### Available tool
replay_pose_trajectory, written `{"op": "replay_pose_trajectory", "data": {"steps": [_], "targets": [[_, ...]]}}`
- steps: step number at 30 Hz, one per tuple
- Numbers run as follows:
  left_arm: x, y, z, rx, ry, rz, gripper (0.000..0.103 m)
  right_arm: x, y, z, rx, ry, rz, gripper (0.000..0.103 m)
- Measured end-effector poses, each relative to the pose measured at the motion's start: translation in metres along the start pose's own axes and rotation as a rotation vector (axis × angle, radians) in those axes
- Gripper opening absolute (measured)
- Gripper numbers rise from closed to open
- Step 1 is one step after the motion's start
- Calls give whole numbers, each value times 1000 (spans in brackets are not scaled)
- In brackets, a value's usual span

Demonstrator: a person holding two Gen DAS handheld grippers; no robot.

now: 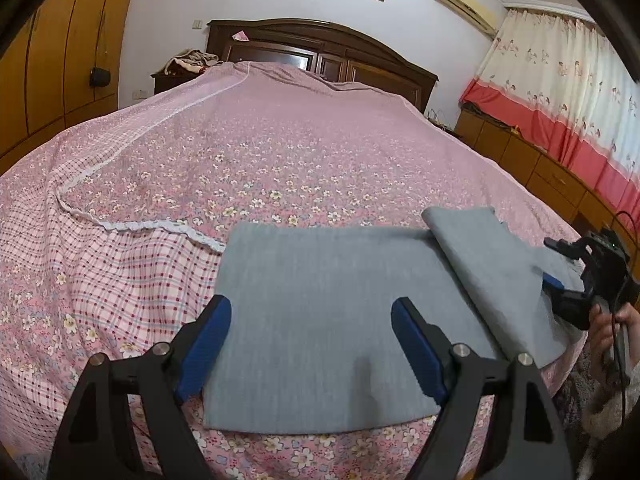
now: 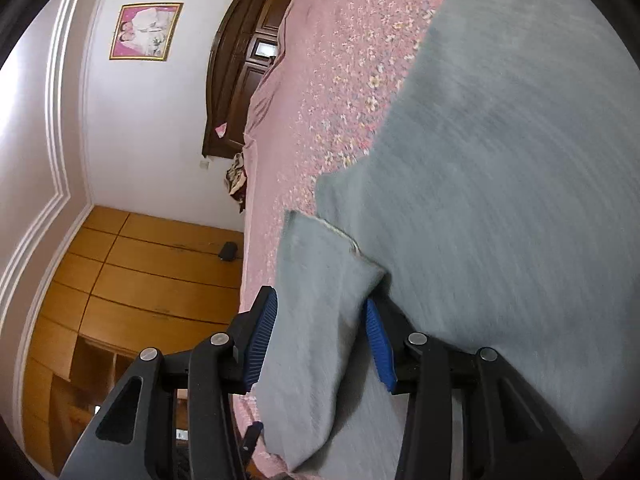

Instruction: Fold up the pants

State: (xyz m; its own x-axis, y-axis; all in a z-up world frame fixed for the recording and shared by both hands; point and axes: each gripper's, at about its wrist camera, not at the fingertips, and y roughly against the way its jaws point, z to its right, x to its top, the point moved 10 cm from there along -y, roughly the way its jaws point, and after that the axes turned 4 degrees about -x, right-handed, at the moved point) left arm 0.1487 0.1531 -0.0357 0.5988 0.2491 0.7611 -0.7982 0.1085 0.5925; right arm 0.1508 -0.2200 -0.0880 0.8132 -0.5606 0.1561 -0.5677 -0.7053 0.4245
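Fingers (image 1: 416, 344) of the left gripper (image 1: 311, 346) are spread wide, released, over the grey pants (image 1: 320, 320) lying folded on the bed (image 1: 240, 152), lower centre of frame. Right gripper (image 2: 320, 336) fingers (image 2: 262, 336) straddle a raised pants fold; grip unclear.

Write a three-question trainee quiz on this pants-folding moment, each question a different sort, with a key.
1. True or false: the left gripper is clamped shut on the grey pants.
2. Multiple choice: the folded flap sits on which side of the pants in the left wrist view? A) left B) right C) near edge
3. Fill in: the pants lie on a pink floral ____.

Key
1. False: its jaws stand wide open above the cloth.
2. B: beside the right gripper, whose jaws straddle the fabric with a gap showing.
3. Bedspread.
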Motion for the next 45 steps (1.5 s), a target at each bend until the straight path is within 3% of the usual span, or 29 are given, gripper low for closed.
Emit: {"op": "replay_pose_trajectory", "data": {"steps": [5, 9, 11, 15, 19, 23, 29, 35, 40, 43, 45], "targets": [[-1, 1, -3, 5, 5, -1, 86, -3, 5, 7, 21, -141, 35, 44], [-3, -3, -5, -10, 26, -13, 86, -1, -8, 4, -6, -78, 35, 43], [-3, -5, -5, -6, 30, -20, 86, 2, -9, 6, 3, -91, 55, 37], [-6, -8, -4, 10, 18, -32, 86, -6, -10, 25, -46, -60, 57, 5], [-8, -11, -1, 27, 7, -38, 86, -8, -6, 27, -42, -23, 58, 3], [-7, -12, 1, 27, 7, -35, 86, -15, 4, 10, -154, 166, 99, 3], [-2, -8, -1, 13, 30, -15, 86, -30, 26, -47, -273, 480, 203, 3], [10, 10, -27, -15, 127, 43, 86, -62, 43, -118, -236, 706, 261, 3], [16, 32, -64, -23, 256, 102, 86, -112, 14, -199, -124, 899, 202, 3], [15, 44, -85, -19, 323, 126, 86, -170, -33, -242, -48, 1025, 73, 3], [12, 49, -99, 12, 352, 133, 86, -227, -68, -255, -34, 1180, -2, 3]]}}
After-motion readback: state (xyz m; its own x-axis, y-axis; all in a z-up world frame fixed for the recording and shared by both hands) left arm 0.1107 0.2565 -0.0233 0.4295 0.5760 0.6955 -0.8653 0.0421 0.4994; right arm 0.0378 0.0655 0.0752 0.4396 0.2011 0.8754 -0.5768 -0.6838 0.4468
